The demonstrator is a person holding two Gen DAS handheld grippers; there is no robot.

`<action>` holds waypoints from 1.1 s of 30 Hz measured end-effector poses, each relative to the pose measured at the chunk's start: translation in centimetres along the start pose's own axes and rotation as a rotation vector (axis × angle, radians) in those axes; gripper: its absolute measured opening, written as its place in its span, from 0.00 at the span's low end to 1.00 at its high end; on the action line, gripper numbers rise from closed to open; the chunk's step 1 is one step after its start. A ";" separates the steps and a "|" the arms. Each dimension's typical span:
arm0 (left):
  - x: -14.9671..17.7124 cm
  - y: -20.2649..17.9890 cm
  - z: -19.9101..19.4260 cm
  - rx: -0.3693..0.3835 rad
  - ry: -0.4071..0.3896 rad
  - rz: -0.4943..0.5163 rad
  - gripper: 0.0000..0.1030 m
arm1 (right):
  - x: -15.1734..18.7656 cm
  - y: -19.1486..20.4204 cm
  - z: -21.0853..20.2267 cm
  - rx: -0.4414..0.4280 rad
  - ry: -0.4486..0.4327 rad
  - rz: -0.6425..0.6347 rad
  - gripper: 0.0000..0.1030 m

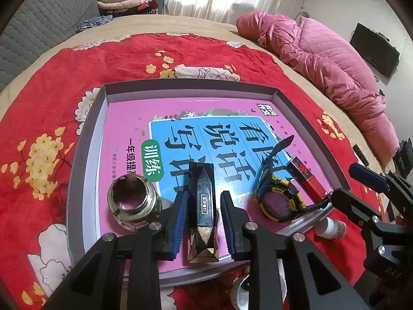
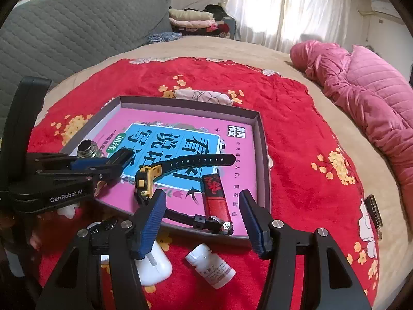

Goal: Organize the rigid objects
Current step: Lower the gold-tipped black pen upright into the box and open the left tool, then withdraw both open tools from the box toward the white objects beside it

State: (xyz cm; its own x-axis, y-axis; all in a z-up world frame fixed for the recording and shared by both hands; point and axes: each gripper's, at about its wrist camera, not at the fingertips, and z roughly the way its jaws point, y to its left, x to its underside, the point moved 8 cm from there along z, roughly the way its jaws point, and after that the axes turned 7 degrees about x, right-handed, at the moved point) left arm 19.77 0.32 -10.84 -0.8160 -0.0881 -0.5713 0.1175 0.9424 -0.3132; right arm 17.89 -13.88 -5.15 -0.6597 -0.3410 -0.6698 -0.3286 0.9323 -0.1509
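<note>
With the black-and-gold faceted bar lying in the tray between the barely parted pads of the left tool – unpinched – it could be nudged askew, while the spread right tool risks knocking the white bottle left on the bed

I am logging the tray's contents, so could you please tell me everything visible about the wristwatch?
The wristwatch has a yellow and black case, a round purplish face and a dark perforated strap that looks rubbery. It lies unfastened in the shallow tray, on the pink book cover, its strap ends stretched out both ways. A red lighter lies close beside it, and no tongs touch it.
</note>
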 end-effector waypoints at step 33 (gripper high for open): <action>-1.8 -1.4 -3.8 -0.021 -0.105 0.034 0.59 | -1.6 -4.2 -4.1 0.051 -0.073 0.093 0.66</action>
State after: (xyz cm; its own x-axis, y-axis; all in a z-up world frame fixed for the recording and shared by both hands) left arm 18.94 0.43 -6.50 -0.7479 -0.0883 -0.6579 0.1315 0.9518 -0.2772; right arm 17.56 -17.76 -0.51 -0.6340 -0.2451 -0.7335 -0.2322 0.9650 -0.1218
